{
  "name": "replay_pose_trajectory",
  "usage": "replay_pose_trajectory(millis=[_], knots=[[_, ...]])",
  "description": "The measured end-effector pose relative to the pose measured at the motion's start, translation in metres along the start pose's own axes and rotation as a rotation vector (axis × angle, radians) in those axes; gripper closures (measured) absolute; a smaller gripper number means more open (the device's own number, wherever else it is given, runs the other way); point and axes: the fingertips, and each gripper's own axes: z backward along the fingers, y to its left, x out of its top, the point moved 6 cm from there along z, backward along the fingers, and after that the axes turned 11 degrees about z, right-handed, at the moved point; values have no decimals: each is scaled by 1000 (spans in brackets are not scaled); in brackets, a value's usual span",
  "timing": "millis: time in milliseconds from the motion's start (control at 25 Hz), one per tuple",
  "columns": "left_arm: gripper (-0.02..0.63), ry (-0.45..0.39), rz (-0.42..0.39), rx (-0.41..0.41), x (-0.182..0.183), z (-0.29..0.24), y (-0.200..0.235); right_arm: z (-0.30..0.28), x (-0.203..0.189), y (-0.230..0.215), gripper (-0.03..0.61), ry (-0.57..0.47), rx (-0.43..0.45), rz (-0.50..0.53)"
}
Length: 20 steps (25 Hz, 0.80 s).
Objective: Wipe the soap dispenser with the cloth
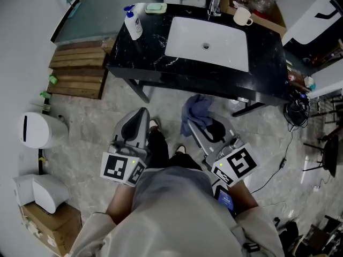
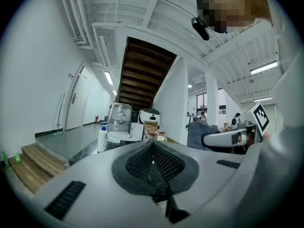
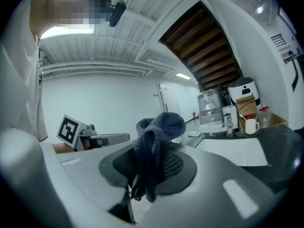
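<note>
The soap dispenser [image 1: 133,24], a white bottle with a blue pump, stands on the left end of the black counter [image 1: 268,63]; the left gripper view shows it far off [image 2: 101,137]. My right gripper [image 1: 197,128] is shut on a blue-grey cloth [image 1: 196,111], which bunches up over the jaws [image 3: 156,141]. My left gripper [image 1: 141,114] is shut with nothing in it, its pads [image 2: 164,161] meeting. Both grippers are held level over the floor in front of the counter, well short of the dispenser.
A white sink [image 1: 206,42] is set in the counter, with a faucet [image 1: 214,7], a white mug [image 1: 242,16] and a green soap dish [image 1: 155,8] behind it. Wooden steps [image 1: 80,68] lie at left, a white bin [image 1: 37,130] nearer. Cables [image 1: 297,111] trail at right.
</note>
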Motion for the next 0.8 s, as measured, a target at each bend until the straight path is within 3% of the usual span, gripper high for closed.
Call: replay_pose_trajectory(millis=[800], knots=[[606,32,79,7,21,-65,108,-129,-4,-32,505,122,60,-69]])
